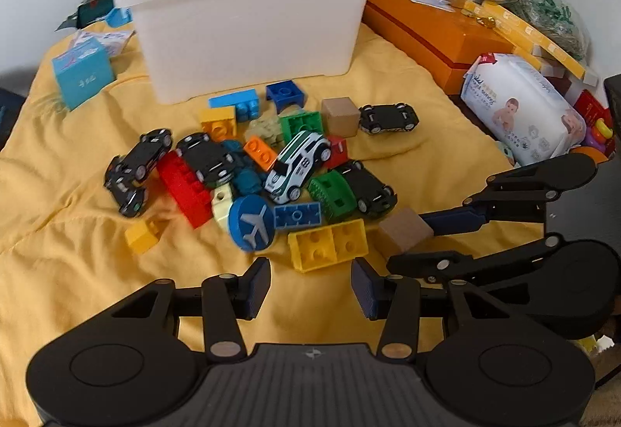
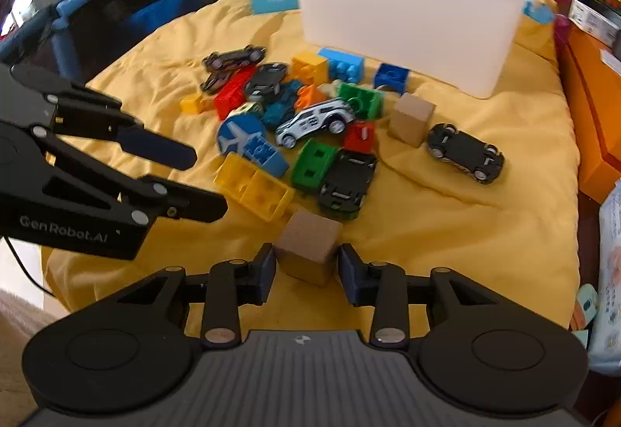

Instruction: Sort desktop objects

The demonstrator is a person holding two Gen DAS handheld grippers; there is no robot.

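A heap of toys lies on a soft yellow cloth (image 1: pixel 58 194), and a big white plastic tub (image 1: pixel 248 23) stands just behind the heap. The right gripper (image 2: pixel 306 266) is low over the cloth at the near edge of the heap, with a plain brown wooden cube (image 2: pixel 308 252) sitting between its two fingers. The fingers are right beside the cube's two sides, but I cannot tell if they are pressing on it. The cube rests on the cloth. In the left camera view the same cube (image 1: pixel 405 231) sits between the long fingers of the right gripper (image 1: pixel 403 238), which reaches in from the right. The left gripper (image 1: pixel 310 285) hangs over bare cloth with its fingers wide apart and nothing in them. Just ahead of it lies a yellow plastic building brick (image 1: pixel 328 244), and beside that a round blue disc with a grey plane on it (image 1: pixel 252 223). A white toy car with green stripes (image 1: pixel 299 165) lies on top of the heap. A second brown wooden cube (image 1: pixel 341 116) sits farther back, next to a black toy car (image 1: pixel 388 118) resting on the cloth by itself.
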